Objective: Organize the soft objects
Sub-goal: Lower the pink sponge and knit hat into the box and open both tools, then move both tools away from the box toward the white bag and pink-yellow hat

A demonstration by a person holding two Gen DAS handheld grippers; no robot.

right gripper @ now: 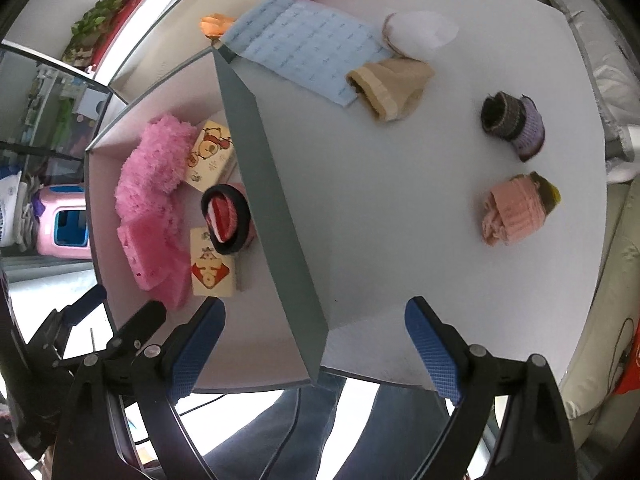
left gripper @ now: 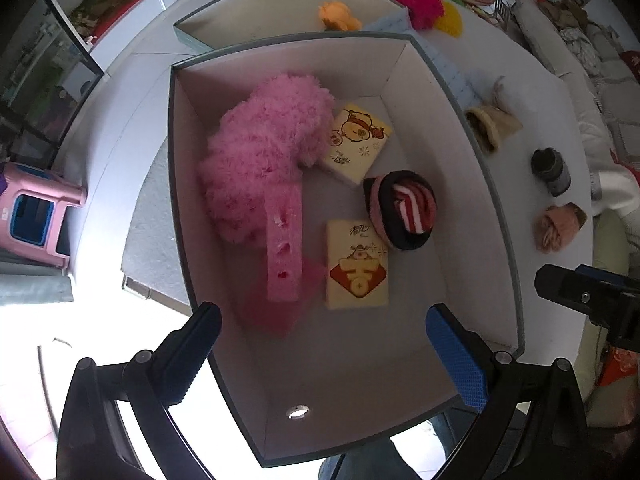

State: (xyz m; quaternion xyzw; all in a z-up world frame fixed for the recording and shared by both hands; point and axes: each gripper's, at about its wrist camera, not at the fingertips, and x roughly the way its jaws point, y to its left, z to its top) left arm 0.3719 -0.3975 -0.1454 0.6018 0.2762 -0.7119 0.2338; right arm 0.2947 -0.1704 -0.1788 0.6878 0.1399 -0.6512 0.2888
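Currently both tools, left tool (left gripper: 320,356) and right tool (right gripper: 316,344), gape empty; the right one straddles the box wall (right gripper: 276,216), so descending risks tipping the box.

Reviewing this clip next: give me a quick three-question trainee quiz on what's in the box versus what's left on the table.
1. True or false: the black-rimmed striped sock roll lies inside the box.
2. How many yellow tissue packs are in the box?
3. Multiple choice: which item lies on the table outside the box? A) pink fluffy duster B) pink sock roll C) tissue pack with the red emblem

Key:
1. True.
2. Two: the red-emblem pack and the cartoon pack.
3. B.
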